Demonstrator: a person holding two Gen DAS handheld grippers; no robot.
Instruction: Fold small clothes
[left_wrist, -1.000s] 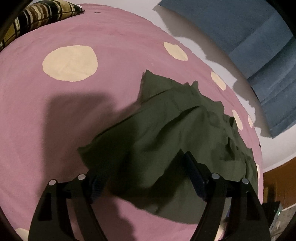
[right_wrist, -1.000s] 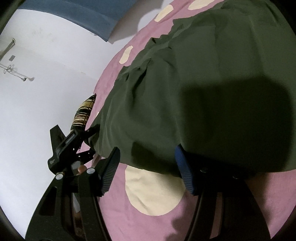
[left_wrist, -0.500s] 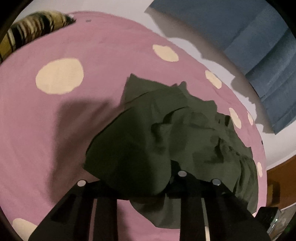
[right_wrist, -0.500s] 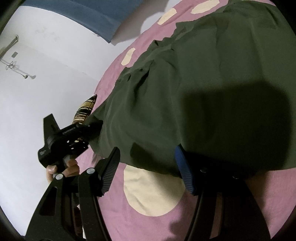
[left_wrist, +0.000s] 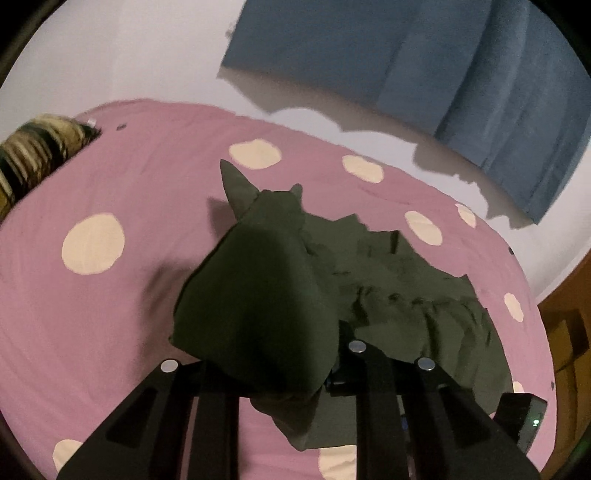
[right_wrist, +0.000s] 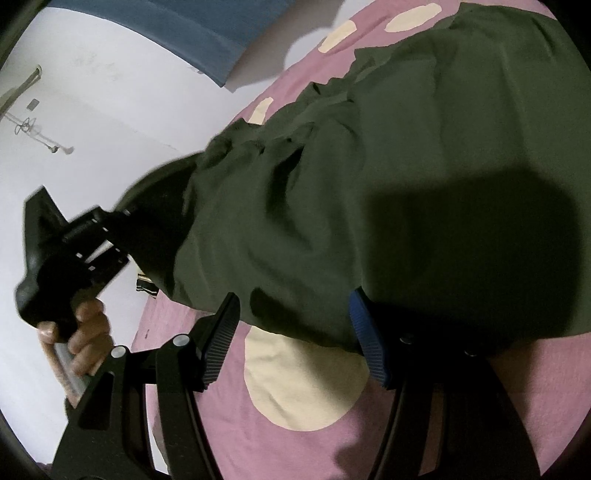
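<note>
A dark green garment (left_wrist: 258, 288) lies rumpled on the pink bedsheet (left_wrist: 110, 314). My left gripper (left_wrist: 280, 363) has its jaws closing on one edge of it, and that fold hangs lifted over the fingers, hiding the tips. In the right wrist view the left gripper (right_wrist: 144, 225), held by a hand (right_wrist: 86, 332), pulls the garment (right_wrist: 369, 147) up at the left. My right gripper (right_wrist: 291, 317) stands open low over the sheet. The garment's near hem reaches between its fingers and drapes over the blue pad (right_wrist: 365, 332) without being pinched.
The sheet (right_wrist: 295, 424) is pink with cream dots. A striped pillow (left_wrist: 33, 155) lies at the far left corner. Blue curtains (left_wrist: 443, 74) hang on the white wall behind. Wooden furniture (left_wrist: 565, 332) stands at the right, and a black device with a green light (left_wrist: 524, 417) sits near it.
My left gripper went from wide open around the garment's edge to shut on it, then rose and drew back, lifting that fold. The right gripper stayed still and open.
</note>
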